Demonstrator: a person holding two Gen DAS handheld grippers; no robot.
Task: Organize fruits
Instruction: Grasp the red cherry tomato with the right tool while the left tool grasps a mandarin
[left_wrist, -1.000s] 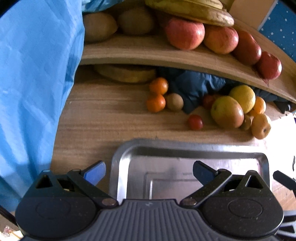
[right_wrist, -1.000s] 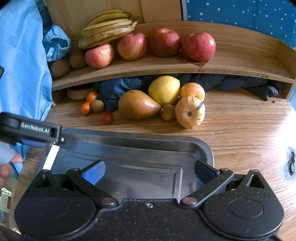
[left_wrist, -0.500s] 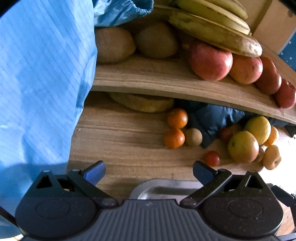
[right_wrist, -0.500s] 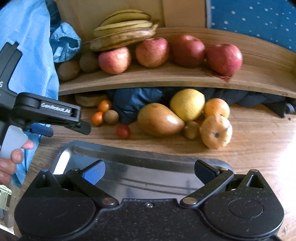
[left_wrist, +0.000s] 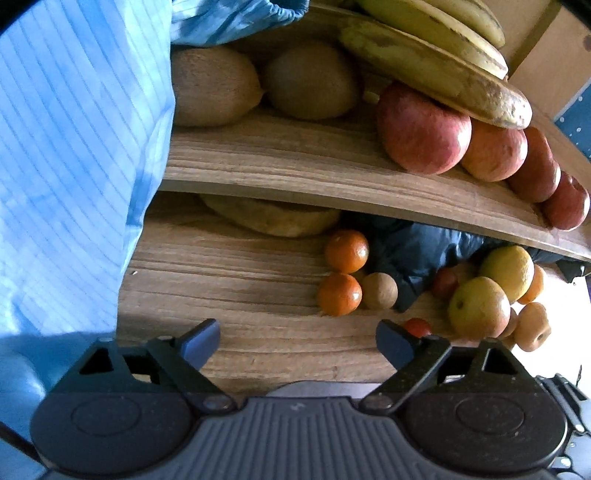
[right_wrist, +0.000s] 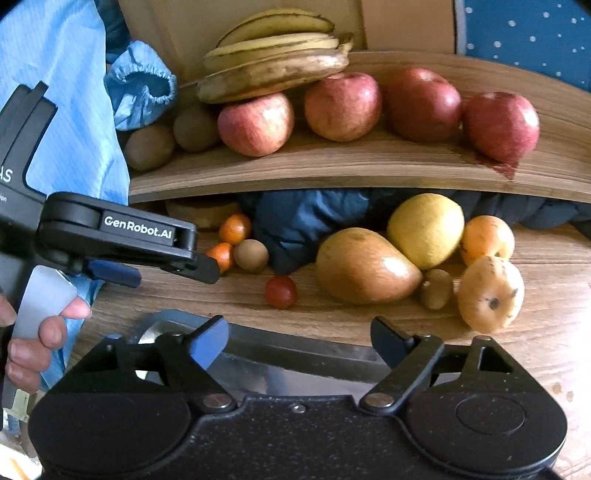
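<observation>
Beyond the right fingers — cherry tomato, untouched.

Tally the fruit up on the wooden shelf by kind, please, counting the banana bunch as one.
Red apples: 4
Brown kiwis: 2
Banana bunch: 1
Total: 7

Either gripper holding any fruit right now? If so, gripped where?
Nothing held. The left gripper and right gripper both have empty jaws, which have just been closing a little; the fruit lies untouched on the table.
</observation>
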